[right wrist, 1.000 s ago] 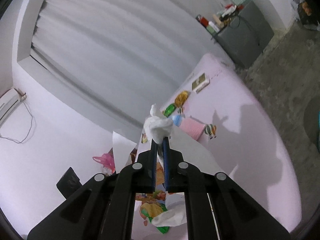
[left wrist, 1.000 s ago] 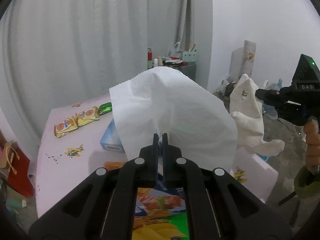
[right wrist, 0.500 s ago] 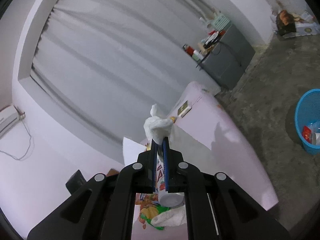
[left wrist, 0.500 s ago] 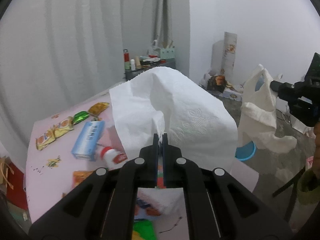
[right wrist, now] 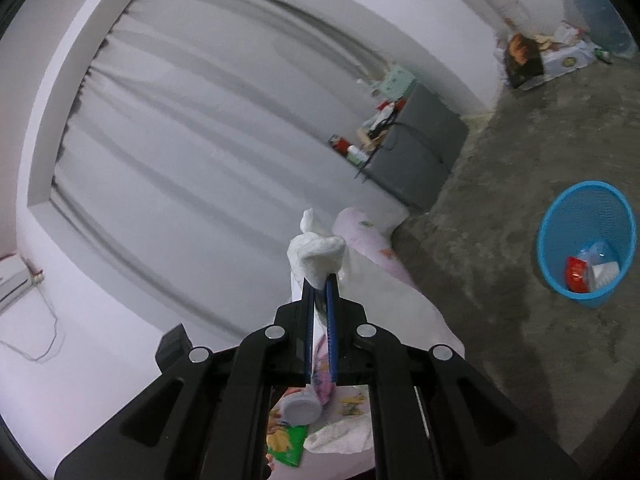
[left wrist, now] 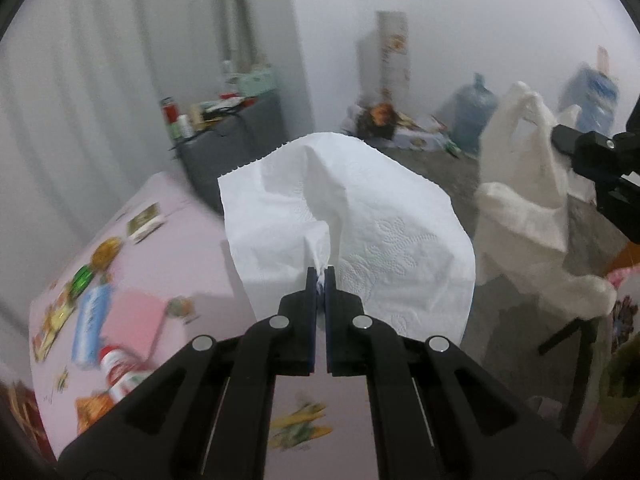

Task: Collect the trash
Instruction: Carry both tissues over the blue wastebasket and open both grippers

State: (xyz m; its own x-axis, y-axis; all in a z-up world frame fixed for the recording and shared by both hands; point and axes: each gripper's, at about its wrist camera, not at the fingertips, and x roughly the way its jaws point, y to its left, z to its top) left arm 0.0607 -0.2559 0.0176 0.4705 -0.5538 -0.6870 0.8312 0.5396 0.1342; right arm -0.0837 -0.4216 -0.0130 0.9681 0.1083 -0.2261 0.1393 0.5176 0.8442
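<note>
left wrist view: no writing on the wrappers or boxes is sharp enough to read; the picture is blurred. the left gripper point(left wrist: 319, 274) points down and forward, its jaws clenched on a pinch of a white paper towel point(left wrist: 352, 216), which fans out wide beyond the fingertips and hides the middle of the scene. below and to the left lies a pink table point(left wrist: 192, 256) with small snack packets point(left wrist: 82, 282), a blue and white box point(left wrist: 90, 324), a pink sheet point(left wrist: 134, 320) and a red and white bottle point(left wrist: 120, 372) on its side. a grey cabinet point(left wrist: 228, 148) crowded with small bottles stands by the curtain point(left wrist: 100, 80). at the right edge part of the right gripper's point(right wrist: 321, 278) black body shows, with a white plastic bag point(left wrist: 528, 200) beside it and water jugs point(left wrist: 476, 112) against the wall.

right wrist view: the right gripper points nearly level, rolled to one side, jaws gripping a crumpled white tissue wad point(right wrist: 316, 254) that sticks out past the tips. on the grey floor to the right stands a blue basket point(right wrist: 560, 220), well apart from the gripper, with a red wrapper point(right wrist: 576, 274) and white scraps in it. under the gripper lie another crumpled tissue point(right wrist: 340, 436) and a green packet point(right wrist: 286, 446) on the table.
</note>
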